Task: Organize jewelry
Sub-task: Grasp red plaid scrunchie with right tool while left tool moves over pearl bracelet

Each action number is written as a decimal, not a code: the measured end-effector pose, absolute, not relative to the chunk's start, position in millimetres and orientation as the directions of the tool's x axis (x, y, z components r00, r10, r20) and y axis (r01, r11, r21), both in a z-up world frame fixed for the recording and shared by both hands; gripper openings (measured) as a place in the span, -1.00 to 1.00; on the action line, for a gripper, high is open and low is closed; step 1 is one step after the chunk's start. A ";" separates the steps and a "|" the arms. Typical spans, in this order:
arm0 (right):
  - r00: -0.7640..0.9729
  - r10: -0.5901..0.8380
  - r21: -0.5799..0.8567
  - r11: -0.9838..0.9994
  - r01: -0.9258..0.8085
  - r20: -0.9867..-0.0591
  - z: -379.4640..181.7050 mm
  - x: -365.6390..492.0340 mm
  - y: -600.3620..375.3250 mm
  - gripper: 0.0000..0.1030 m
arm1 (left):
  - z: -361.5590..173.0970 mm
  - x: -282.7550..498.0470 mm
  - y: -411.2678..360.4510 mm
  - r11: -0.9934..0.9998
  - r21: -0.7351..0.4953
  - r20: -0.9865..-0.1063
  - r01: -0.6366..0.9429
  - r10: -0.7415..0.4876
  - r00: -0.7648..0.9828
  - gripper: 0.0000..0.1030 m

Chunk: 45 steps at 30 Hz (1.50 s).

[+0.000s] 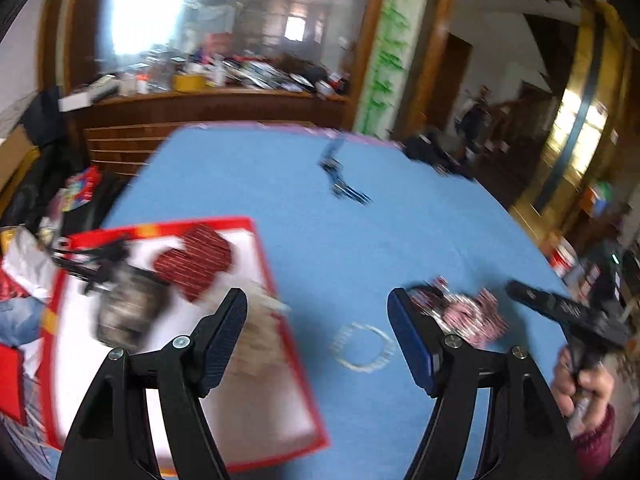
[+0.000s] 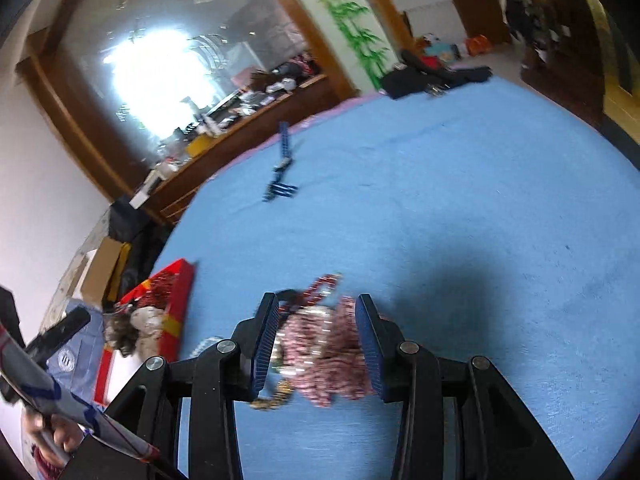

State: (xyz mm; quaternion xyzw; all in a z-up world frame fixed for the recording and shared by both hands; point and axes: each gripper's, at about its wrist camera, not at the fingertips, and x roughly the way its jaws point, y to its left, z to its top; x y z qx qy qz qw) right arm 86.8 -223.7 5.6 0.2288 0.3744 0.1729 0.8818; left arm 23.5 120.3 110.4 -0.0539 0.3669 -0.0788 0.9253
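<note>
a: where do we find the heap of pink-and-red bead jewelry [image 2: 324, 354]?

b: we see it on the blue surface [image 2: 460, 220], right between the two blue pads of the right gripper [image 2: 318, 340]. the pads flank it closely, but blur keeps us from telling whether they press on it.

a: and from the other side?

b: in the left wrist view the same heap [image 1: 468, 312] lies just beyond the right-hand finger of the left gripper [image 1: 316, 332]. its jaws stand wide apart with nothing held; a pale ring-shaped bracelet [image 1: 362, 346] lies flat on the cloth in the gap ahead of them.

a: what else do we have on the surface?

b: a red-rimmed tray [image 1: 280, 292] with a white floor at the left, holding a dark red beaded piece [image 1: 196, 260] and some blurred brown and black items. farther off lies a blue strap-like piece [image 1: 340, 178], and a dark bundle [image 1: 432, 152] sits at the far edge.

a: and the room?

b: a wooden-framed mirror [image 1: 224, 20] over a cluttered shelf [image 1: 208, 80], and a bamboo-printed panel [image 1: 388, 48] beside it.

a: how does the heap look?

b: tangled strands of small pink, red and silvery beads, with a gold bit at its near edge.
</note>
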 end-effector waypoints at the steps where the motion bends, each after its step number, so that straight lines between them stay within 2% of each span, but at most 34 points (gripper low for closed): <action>1: 0.657 0.479 0.541 0.832 -0.127 -0.582 2.8 88.2 -227.1 -0.17 | 104.7 23.8 109.0 0.980 -0.154 -0.681 0.125 -0.196 0.706 0.39; 5: 0.654 0.477 0.551 0.827 -0.110 -0.586 -2.9 91.5 -234.5 -0.17 | 84.5 29.4 74.4 0.976 -0.124 -0.731 0.177 -0.211 0.649 0.39; 7: 0.648 0.487 0.561 0.820 -0.109 -0.586 -4.2 93.1 -233.6 -0.17 | 72.9 35.0 61.9 0.980 -0.073 -0.779 0.183 -0.171 0.604 0.38; 8: 0.645 0.492 0.568 0.816 -0.107 -0.585 -5.0 93.7 -234.7 -0.17 | 68.0 37.7 58.4 0.980 -0.049 -0.795 0.192 -0.155 0.586 0.26; 9: 0.641 0.499 0.576 0.810 -0.108 -0.583 -5.8 93.9 -236.2 -0.17 | 63.7 38.9 53.5 0.977 -0.037 -0.807 0.212 -0.154 0.570 0.04; 11: 0.638 0.512 0.590 0.800 -0.110 -0.575 -6.7 94.2 -237.5 -0.17 | 53.8 40.8 45.8 0.967 -0.024 -0.845 0.253 -0.155 0.512 -0.20; 16: 0.645 0.522 0.607 0.787 -0.112 -0.558 -4.9 91.2 -241.2 -0.17 | 32.1 37.3 25.1 0.933 0.073 -0.878 0.353 -0.107 0.466 -0.21; 22: 0.644 0.528 0.611 0.783 -0.116 -0.554 -4.1 90.4 -241.3 -0.17 | 9.0 48.0 18.6 0.933 0.142 -0.880 0.329 -0.033 0.473 -0.21; 23: 0.644 0.527 0.610 0.784 -0.115 -0.555 -4.2 90.2 -241.4 -0.16 | 8.7 48.1 18.1 0.933 0.143 -0.876 0.329 -0.036 0.482 -0.26; 26: 0.638 0.524 0.608 0.786 -0.108 -0.564 -5.6 91.7 -240.1 -0.16 | 8.7 52.5 15.7 0.941 0.093 -0.876 0.325 -0.078 0.476 -0.90; 29: 0.633 0.515 0.602 0.793 -0.096 -0.578 -7.4 93.2 -238.8 -0.11 | 8.6 58.8 10.9 0.952 0.099 -0.851 0.291 -0.070 0.520 -0.90; 32: 0.628 0.505 0.592 0.802 -0.086 -0.592 -9.6 94.4 -237.8 -0.07 | 11.5 68.1 23.0 0.970 -0.045 -0.827 0.241 -0.171 0.535 -0.91; 37: 0.585 0.491 0.562 0.824 -0.072 -0.645 -19.1 100.5 -231.2 -0.05 | 36.3 65.7 48.5 0.970 -0.151 -0.738 0.192 -0.240 0.631 -0.91; 43: 0.528 0.479 0.511 0.854 -0.096 -0.701 -28.7 102.7 -215.7 -0.04 | 49.2 62.4 63.6 0.969 -0.184 -0.696 0.166 -0.248 0.673 -0.91; 44: 0.524 0.471 0.495 0.863 -0.106 -0.709 -29.6 102.1 -211.7 -0.09 | 50.0 62.0 63.5 0.969 -0.184 -0.695 0.168 -0.248 0.674 -0.90; 45: 0.515 0.472 0.481 0.867 -0.128 -0.715 -30.3 101.4 -206.3 -0.40 | 50.7 62.5 62.5 0.968 -0.183 -0.695 0.172 -0.251 0.674 -0.90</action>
